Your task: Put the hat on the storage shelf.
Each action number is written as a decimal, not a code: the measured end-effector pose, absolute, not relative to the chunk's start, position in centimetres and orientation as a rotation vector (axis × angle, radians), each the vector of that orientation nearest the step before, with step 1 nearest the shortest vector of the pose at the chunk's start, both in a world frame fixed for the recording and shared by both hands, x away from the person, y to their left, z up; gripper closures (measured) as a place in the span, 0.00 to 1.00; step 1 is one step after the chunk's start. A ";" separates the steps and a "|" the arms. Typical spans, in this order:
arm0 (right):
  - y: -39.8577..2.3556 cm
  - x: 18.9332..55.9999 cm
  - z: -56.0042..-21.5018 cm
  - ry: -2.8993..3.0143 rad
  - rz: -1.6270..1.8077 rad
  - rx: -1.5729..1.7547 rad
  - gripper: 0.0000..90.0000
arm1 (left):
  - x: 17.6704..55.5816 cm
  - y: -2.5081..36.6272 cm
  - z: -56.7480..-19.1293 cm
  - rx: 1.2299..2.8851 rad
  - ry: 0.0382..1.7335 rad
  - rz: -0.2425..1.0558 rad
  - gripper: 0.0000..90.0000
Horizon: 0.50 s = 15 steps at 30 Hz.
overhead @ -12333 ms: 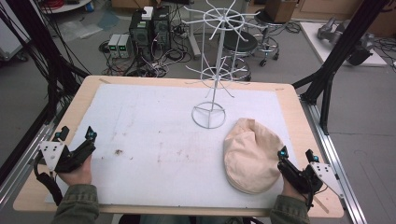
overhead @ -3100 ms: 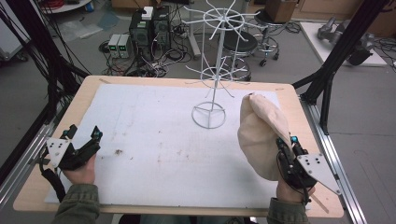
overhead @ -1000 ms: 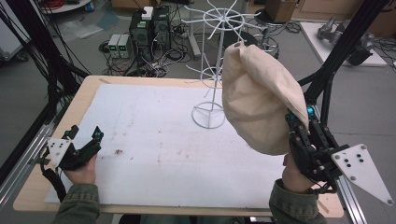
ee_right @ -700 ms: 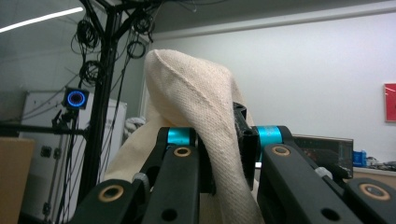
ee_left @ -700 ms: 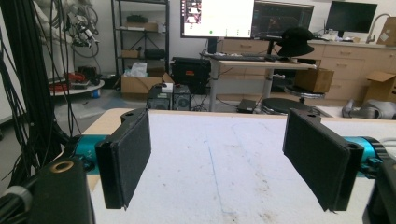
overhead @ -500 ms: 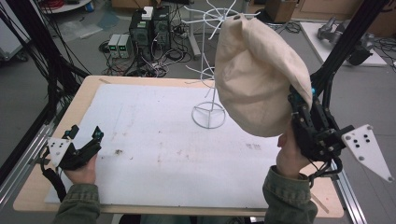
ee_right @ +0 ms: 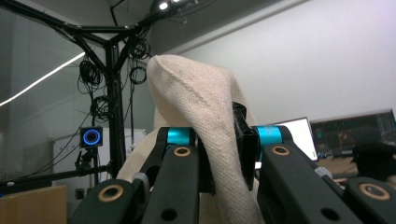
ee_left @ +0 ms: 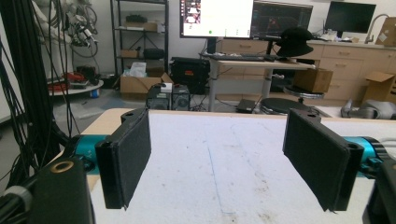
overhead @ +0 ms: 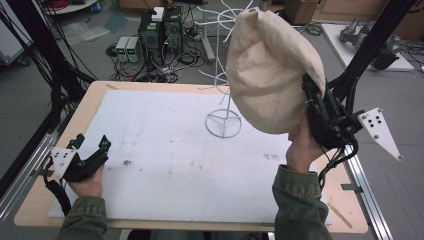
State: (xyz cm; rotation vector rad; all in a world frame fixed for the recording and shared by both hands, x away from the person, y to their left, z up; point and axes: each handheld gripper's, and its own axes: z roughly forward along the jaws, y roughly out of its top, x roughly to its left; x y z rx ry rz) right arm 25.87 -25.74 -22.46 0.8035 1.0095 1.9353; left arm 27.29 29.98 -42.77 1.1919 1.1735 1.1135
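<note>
A cream cloth cap (overhead: 272, 67) hangs in the air at the right, lifted high in front of the white wire rack (overhead: 223, 107). My right gripper (overhead: 312, 102) is shut on the cap's edge. In the right gripper view the cap's fabric (ee_right: 205, 121) is pinched between the two black jaws of the right gripper (ee_right: 223, 140), which points upward. My left gripper (overhead: 92, 152) rests at the table's left edge, open, with nothing in it. In the left gripper view the left gripper (ee_left: 219, 158) has its jaws wide apart over the bare white mat (ee_left: 224, 158).
A white mat (overhead: 165, 150) covers most of the wooden table (overhead: 95, 105). The wire rack's round base (overhead: 223, 123) stands at the mat's back centre. Black frame posts (overhead: 372, 45) rise at the right and left. Computers and cables sit on the floor behind.
My right gripper has carried the cap further left and a little up, toward the rack's top. The left gripper has stayed where it was.
</note>
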 end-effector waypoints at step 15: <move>-26.0 28.0 -26.1 1.074 1.963 1.011 0.92 | 27.4 29.9 -42.8 1.197 1.172 1.112 0.27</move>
